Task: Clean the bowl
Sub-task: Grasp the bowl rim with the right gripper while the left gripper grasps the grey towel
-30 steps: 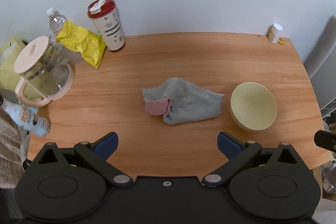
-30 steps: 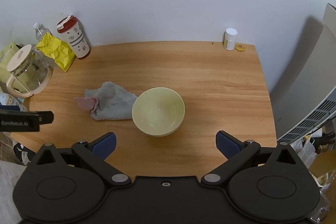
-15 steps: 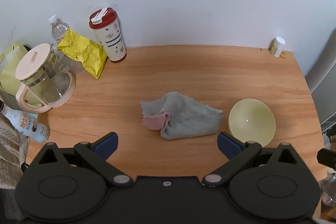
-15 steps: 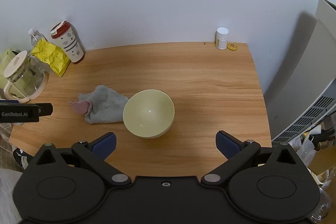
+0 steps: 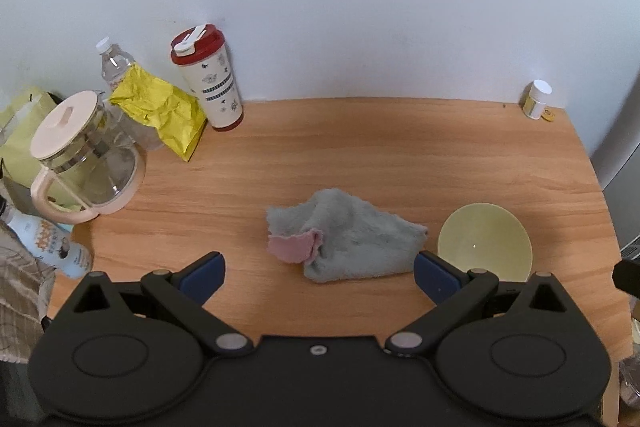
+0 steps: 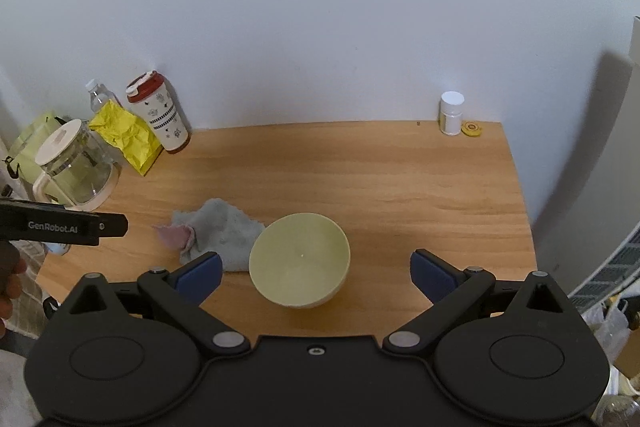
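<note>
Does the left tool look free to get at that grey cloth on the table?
Probably yes. The left tool is open and aimed at the grey cloth, which lies on bare table with nothing between. The bowl sits just beside the cloth, to its right.

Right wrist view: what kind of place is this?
Probably a home table against a white wall: a glass pitcher, a red-lidded tumbler and a yellow snack bag stand on the wooden tabletop.
</note>
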Motion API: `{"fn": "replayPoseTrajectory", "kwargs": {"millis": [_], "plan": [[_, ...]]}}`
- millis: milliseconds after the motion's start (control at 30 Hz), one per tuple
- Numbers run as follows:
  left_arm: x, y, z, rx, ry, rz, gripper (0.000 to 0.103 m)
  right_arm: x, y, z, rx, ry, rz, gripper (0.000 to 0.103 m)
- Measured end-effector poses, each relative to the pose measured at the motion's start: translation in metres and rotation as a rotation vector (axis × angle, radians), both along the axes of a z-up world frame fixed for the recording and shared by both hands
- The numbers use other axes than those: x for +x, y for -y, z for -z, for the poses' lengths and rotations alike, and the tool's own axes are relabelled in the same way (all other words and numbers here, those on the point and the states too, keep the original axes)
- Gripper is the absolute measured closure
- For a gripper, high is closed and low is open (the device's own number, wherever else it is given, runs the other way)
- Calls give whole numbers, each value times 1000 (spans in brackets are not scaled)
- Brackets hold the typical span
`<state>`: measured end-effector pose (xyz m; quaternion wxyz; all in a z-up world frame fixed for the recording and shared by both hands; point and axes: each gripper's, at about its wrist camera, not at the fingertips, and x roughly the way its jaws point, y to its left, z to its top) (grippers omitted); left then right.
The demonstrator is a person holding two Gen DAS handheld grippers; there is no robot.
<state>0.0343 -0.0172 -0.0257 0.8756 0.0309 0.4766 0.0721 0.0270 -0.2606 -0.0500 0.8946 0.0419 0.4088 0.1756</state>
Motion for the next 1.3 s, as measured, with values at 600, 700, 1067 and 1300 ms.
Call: {"fn": "replayPoseTrajectory", "kwargs": {"millis": [600,700,1067,1300], "plan": [[6,-7,40,-108,61,24,0,33,11,27,-29,-32,-119,12],[21,-18,58,-77,65,57,0,46,6,43,-34,-82,-114,16],[74,-66,137,-86,13,126,1,86,-17,110,-17,-312,-47,46],[88,-62,161,-2,0,242,2,88,-25,132,10,-380,8,64]]}}
